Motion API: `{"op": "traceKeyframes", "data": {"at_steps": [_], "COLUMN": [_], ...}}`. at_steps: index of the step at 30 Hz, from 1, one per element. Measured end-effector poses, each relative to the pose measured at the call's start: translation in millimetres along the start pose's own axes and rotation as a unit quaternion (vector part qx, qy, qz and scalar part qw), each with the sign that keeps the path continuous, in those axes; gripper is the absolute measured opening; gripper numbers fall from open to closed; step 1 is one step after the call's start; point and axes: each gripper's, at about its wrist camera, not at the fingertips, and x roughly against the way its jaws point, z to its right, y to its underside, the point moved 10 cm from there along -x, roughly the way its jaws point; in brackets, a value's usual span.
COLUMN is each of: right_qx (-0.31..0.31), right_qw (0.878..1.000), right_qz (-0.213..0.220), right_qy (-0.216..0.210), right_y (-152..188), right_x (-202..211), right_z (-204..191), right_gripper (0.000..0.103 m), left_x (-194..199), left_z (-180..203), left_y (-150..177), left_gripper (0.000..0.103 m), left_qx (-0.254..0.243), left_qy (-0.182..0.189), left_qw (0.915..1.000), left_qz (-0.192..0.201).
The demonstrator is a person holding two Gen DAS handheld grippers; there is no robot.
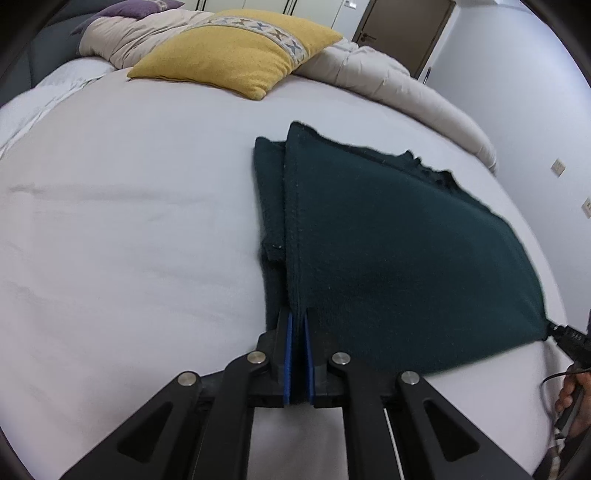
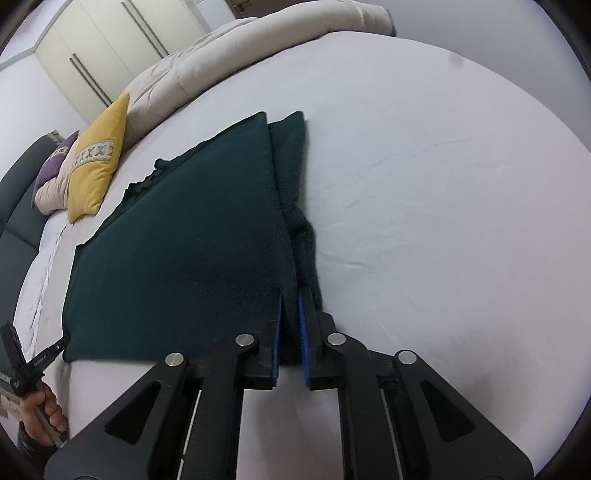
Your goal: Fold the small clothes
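A: Left wrist view: what surrounds the cloth [image 1: 388,251]?
B: A yellow cushion [image 1: 236,51] beyond it, a beige quilt [image 1: 388,77] behind that, a brown door [image 1: 402,33] further back. The left gripper [image 1: 297,321] pinches the cloth's near corner on the white bed sheet [image 1: 129,221].

A: Right wrist view?
B: The right gripper [image 2: 290,299] clamps the cloth's [image 2: 192,236] other near corner. The cushion [image 2: 98,158] lies left of the cloth, the quilt [image 2: 240,48] beyond it, with cupboards [image 2: 96,48] behind; white sheet [image 2: 443,184] stretches right.

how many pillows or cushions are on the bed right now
2: a yellow cushion at the head of the bed, and a purple cushion behind it, partly buried in the beige duvet. More may be hidden.
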Motion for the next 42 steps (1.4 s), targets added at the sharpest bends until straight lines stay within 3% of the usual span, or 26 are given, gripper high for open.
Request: {"op": "traceKeyframes", "data": {"at_steps": [2,4,7,9,12,17,19,22,26,28,30,32,35,37,39,40,41,42], "right_qx": [0.002,0.009,0.016,0.029,0.038,0.017,0.002,-0.03,-0.105,-0.148,-0.156,-0.142,-0.16,-0.133,-0.105,-0.093,-0.077,-0.065], "right_qw": [0.999,0.998,0.998,0.997,0.99,0.983,0.984,0.979,0.975,0.969,0.973,0.982,0.981,0.984,0.986,0.986,0.986,0.985], "right_qz": [0.021,0.052,0.057,0.034,-0.004,-0.053,-0.068,-0.054,-0.006,0.012,0.036,0.06,0.078,0.095,0.091,0.085,0.076,0.069], "right_qy": [0.039,0.043,-0.009,-0.061,-0.138,-0.172,-0.166,-0.192,-0.197,-0.197,-0.167,-0.106,-0.081,-0.067,-0.092,-0.107,-0.129,-0.146], "right_y": [-5.4,-17.5,-35.1,-40.3,-45.6,-51.0,-55.9,-67.0,-82.2,-87.6,-93.3,-97.4,-98.2,-96.9,-89.0,-85.2,-79.9,-75.3], "right_x": [17.7,36.5,40.2,25.5,-11.7,-79.7,-108.0,-124.8,-124.5,-118.4,-106.3,-93.0,-68.7,-50.4,-36.3,-29.9,-30.6,-31.2], "right_z": [1.7,-8.1,-46.6,-82.9,-139.0,-183.8,-182.6,-163.6,-102.7,-70.9,-44.5,-21.1,-8.5,-20.3,-50.7,-64.0,-87.2,-105.6], "right_gripper": [0.025,0.025,0.026,0.026,0.026,0.026,0.023,0.01,0.0,0.0,0.0,0.0,0.016,0.023,0.038,0.045,0.059,0.06], "left_x": [17.9,31.5,39.6,28.8,5.6,-57.2,-78.4,-80.6,-68.5,-64.5,-60.0,-52.8,-28.3,-3.4,14.1,21.0,20.4,15.3], "left_z": [-4.2,-4.5,11.7,29.3,50.3,62.7,51.8,34.4,26.1,19.9,11.9,5.9,1.1,-7.8,-16.3,-21.8,-23.8,-23.4], "left_y": [-5.6,-14.2,-41.3,-58.2,-79.8,-106.7,-101.0,-93.1,-81.7,-80.1,-77.0,-73.6,-68.7,-67.7,-66.9,-64.7,-62.9,-58.5], "left_gripper": [0.008,0.008,0.009,0.015,0.016,0.016,0.016,0.016,0.016,0.016,0.015,0.015,0.018,0.058,0.074,0.076,0.077,0.077], "left_qx": [0.003,0.002,-0.01,-0.029,-0.059,-0.056,-0.047,-0.035,-0.034,-0.019,0.0,0.015,0.034,0.048,0.067,0.086,0.099,0.116], "left_qy": [-0.004,-0.008,0.003,0.007,-0.006,-0.022,-0.04,-0.024,-0.012,0.004,0.019,0.039,0.059,0.047,0.048,0.059,0.07,0.092], "left_qw": [0.9998,0.9992,0.998,0.9976,0.9961,0.9976,0.9981,0.9988,0.9985,0.9988,0.9987,0.998,0.9962,0.9945,0.9915,0.9892,0.9881,0.9863], "left_qz": [0.02,0.04,0.062,0.062,0.065,0.034,0.007,0.023,0.042,0.046,0.047,0.048,0.053,0.08,0.101,0.103,0.094,0.073]}}
